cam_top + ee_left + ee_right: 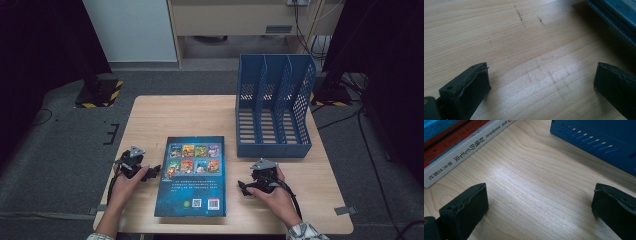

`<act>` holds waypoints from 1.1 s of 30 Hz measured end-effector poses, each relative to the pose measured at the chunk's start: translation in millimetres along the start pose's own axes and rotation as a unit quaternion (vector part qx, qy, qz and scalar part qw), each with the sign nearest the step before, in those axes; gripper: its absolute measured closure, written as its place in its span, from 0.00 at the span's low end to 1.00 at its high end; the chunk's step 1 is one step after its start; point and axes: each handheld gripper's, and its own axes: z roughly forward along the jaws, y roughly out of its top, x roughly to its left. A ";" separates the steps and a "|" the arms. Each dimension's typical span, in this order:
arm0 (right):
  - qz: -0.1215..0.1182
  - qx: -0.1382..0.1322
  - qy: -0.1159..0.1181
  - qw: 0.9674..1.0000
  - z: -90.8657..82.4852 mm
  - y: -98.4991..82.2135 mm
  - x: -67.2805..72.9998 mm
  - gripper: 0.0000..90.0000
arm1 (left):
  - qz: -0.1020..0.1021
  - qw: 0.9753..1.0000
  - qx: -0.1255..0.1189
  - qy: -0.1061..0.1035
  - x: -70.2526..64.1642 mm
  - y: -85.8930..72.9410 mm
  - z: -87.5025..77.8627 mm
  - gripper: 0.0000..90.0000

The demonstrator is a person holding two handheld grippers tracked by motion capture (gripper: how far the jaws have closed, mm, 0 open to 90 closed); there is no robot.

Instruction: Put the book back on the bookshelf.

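Note:
A stack of books (190, 175) with a blue back cover on top lies flat near the table's front middle. A blue three-slot file rack (273, 107) stands at the back right. My left gripper (149, 171) rests just left of the books, jaws wide open over bare wood (541, 75); the edge of the books (616, 18) runs across the top right corner of the left gripper view. My right gripper (248, 186) sits right of the books and in front of the rack, open and empty (540, 195). The right gripper view has the book spines (461, 147) at upper left and the rack's base (599, 140) at upper right.
The light wooden table (175, 117) has bare room behind the books and left of the rack. A person's hands hold both grippers from the front edge. Dark floor and stand bases (100, 92) surround the table.

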 end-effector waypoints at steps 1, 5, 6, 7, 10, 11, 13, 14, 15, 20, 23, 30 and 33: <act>0.000 0.000 0.001 1.000 0.1 0.0 0.1 0.01 | 0.000 1.000 0.000 0.000 -0.1 0.0 0.0 0.00; 0.001 0.000 0.000 1.000 0.0 0.1 0.3 0.01 | 0.001 1.000 0.000 0.000 0.1 -0.2 -0.3 0.00; 0.002 0.000 0.000 1.000 0.0 0.1 0.3 0.01 | 0.002 1.000 0.001 -0.001 0.2 -0.2 -0.4 0.00; 0.002 0.000 0.000 1.000 0.0 0.1 0.3 0.01 | 0.002 1.000 0.001 -0.001 0.2 -0.2 -0.4 0.00; 0.001 0.000 0.000 1.000 -0.1 -0.1 0.4 0.01 | 0.004 1.000 0.000 -0.003 0.7 -0.5 -0.6 0.00; 0.001 0.000 -0.001 1.000 -0.1 -0.1 0.3 0.01 | 0.004 1.000 0.000 -0.003 0.7 -0.5 -0.6 0.00; 0.001 0.000 0.000 1.000 -0.1 0.0 0.3 0.01 | 0.003 1.000 0.000 -0.003 1.4 -0.4 -1.3 0.02; 0.001 0.002 0.000 1.000 -0.1 0.5 0.3 0.01 | 0.002 1.000 -0.002 -0.003 2.6 -0.4 -3.0 0.04; 0.002 0.005 0.001 1.000 -0.5 0.8 0.6 0.02 | 0.001 1.000 -0.004 -0.001 3.7 -0.1 -4.8 0.04; -0.009 0.017 -0.004 1.000 -7.8 5.2 2.0 0.09 | -0.021 0.999 -0.041 -0.001 8.0 3.4 -22.4 0.04; -0.003 -0.006 0.009 1.000 -19.2 10.3 6.8 0.11 | -0.034 0.998 -0.057 -0.012 6.0 4.9 -35.1 0.05; -0.019 -0.029 0.024 0.999 -33.8 18.2 21.4 0.11 | -0.025 0.996 -0.057 -0.061 -10.0 9.3 -40.6 0.04; -0.020 -0.035 0.020 0.999 -37.7 21.8 24.3 0.11 | -0.018 0.995 -0.065 -0.068 -17.6 12.0 -43.7 0.04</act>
